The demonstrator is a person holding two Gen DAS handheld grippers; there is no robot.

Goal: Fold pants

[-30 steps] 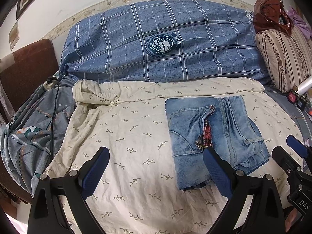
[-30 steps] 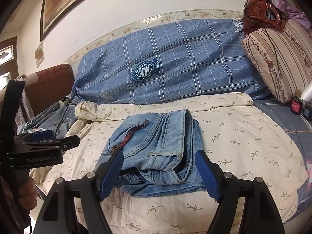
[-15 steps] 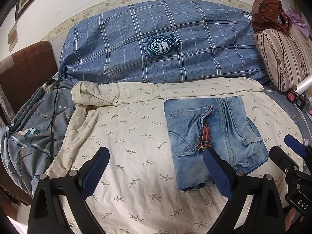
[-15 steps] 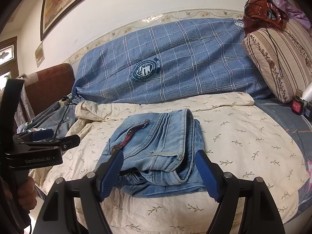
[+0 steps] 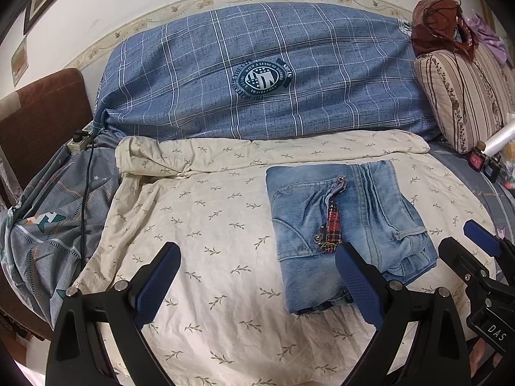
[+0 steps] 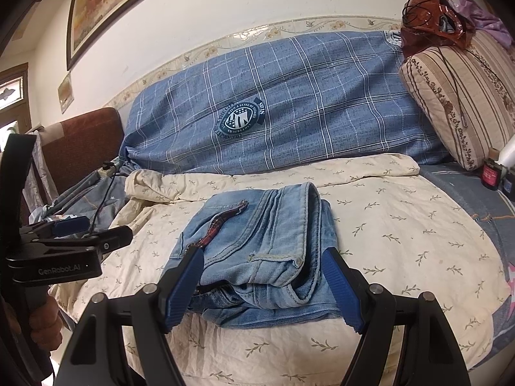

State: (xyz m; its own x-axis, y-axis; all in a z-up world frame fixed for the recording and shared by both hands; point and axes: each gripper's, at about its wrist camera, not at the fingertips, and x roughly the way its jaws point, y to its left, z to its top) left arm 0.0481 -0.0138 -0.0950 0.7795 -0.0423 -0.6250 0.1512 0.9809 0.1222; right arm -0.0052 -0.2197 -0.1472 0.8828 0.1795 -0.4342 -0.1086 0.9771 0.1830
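Nothing has shifted noticeably: the folded jeans (image 5: 346, 228) lie near the bed's (image 5: 209, 225) front edge, long axis front-to-back. Left tool (image 5: 257, 284) and right tool (image 6: 262, 284) both released, empty.

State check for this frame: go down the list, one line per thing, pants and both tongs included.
Pants: folded into a compact stack, lying on the cream sheet, plaid strap on top.
Left tongs: open, empty, held off the pants' left side.
Right tongs: open, empty, fingers flanking the stack's near edge.
Red bag: on the striped pillow, cord trailing down.
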